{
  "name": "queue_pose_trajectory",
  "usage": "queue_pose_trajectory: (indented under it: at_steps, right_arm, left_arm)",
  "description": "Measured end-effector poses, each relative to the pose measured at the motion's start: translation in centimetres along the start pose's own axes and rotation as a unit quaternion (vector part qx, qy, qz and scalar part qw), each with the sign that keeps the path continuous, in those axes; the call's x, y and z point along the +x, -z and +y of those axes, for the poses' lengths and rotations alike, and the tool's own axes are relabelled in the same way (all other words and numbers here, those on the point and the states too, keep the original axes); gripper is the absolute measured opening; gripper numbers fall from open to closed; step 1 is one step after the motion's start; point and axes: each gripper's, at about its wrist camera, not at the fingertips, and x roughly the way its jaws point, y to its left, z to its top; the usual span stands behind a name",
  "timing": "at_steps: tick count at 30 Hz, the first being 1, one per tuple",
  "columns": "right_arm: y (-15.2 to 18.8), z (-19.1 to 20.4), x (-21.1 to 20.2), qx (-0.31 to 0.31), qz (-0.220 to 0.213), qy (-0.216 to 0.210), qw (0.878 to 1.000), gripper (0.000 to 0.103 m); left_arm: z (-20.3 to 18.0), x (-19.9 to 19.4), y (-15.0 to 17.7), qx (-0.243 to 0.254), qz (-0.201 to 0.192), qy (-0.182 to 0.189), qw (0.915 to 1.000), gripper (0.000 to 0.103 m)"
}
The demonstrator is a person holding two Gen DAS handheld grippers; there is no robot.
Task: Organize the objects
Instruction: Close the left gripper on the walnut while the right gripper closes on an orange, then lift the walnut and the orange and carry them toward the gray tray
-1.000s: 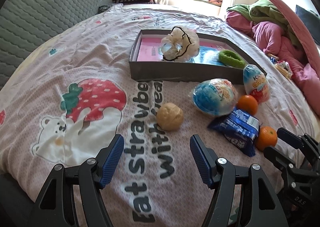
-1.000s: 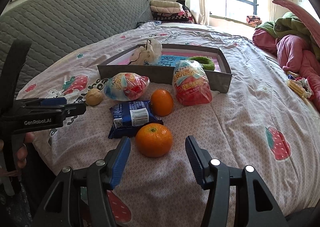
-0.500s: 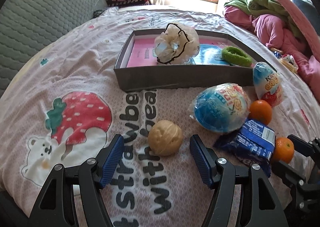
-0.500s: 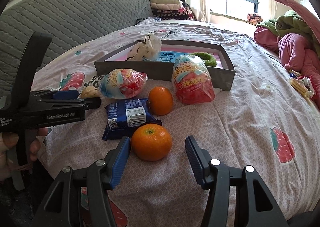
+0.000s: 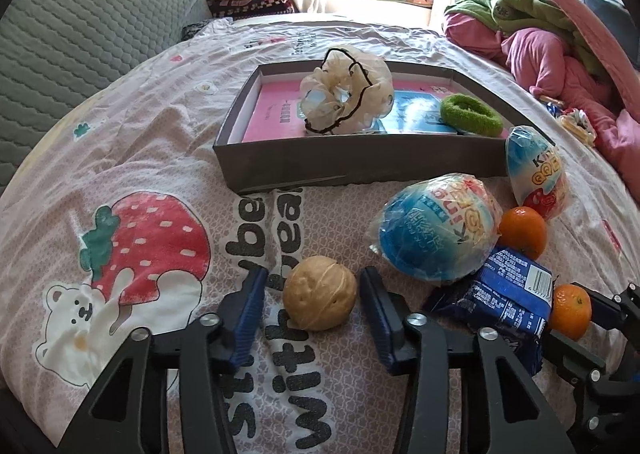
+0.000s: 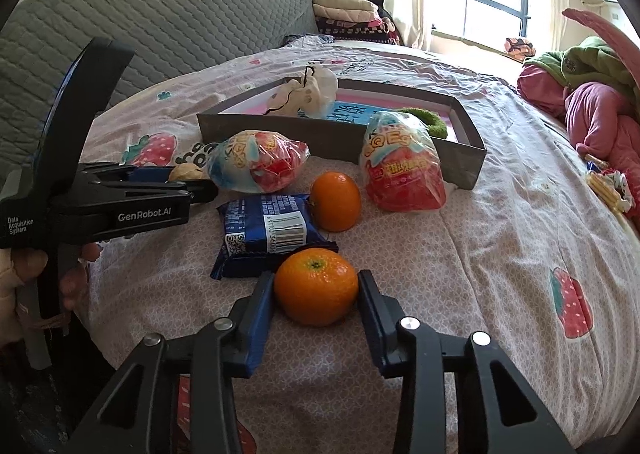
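Left gripper (image 5: 312, 294) on the bedspread (image 5: 160, 158): its jaws are closing around a walnut (image 5: 320, 293) lying between the blue pads, a narrow gap visible on each side. Right gripper (image 6: 316, 294): jaws closing on a near orange (image 6: 316, 291), both pads at or almost at its sides, firm contact uncertain. Beyond lie a blue snack packet (image 6: 266, 232), a second orange (image 6: 336, 201) and the grey tray (image 6: 464, 170).

The bed (image 5: 168, 142) carries a grey tray (image 5: 360, 162); in front of it lie a walnut (image 5: 320, 293), two wrapped eggs, two oranges and a blue packet (image 5: 500, 302).
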Motion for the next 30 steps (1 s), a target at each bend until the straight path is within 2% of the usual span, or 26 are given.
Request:
queue_pose_trajectory:
  at_steps: [6, 19, 30]
  right_arm:
    - [0.0, 0.0, 0.0, -0.003, -0.003, 0.000, 1.000, 0.041]
    - [-0.3, -0.1, -0.7, -0.003, -0.026, 0.013, 1.000, 0.041]
    - [-0.8, -0.1, -2.1, -0.010, -0.059, 0.018, 0.998, 0.041]
  left_arm:
    - [-0.3, 0.0, 0.1, 0.007, 0.000, 0.002, 1.0000, 0.034]
    - [-0.1, -1.2, 0.4, -0.003, -0.008, 0.009, 0.9999, 0.034]
    - [-0.5, -4.6, 1.1, 0.000, -0.032, 0.005, 0.9995, 0.034]
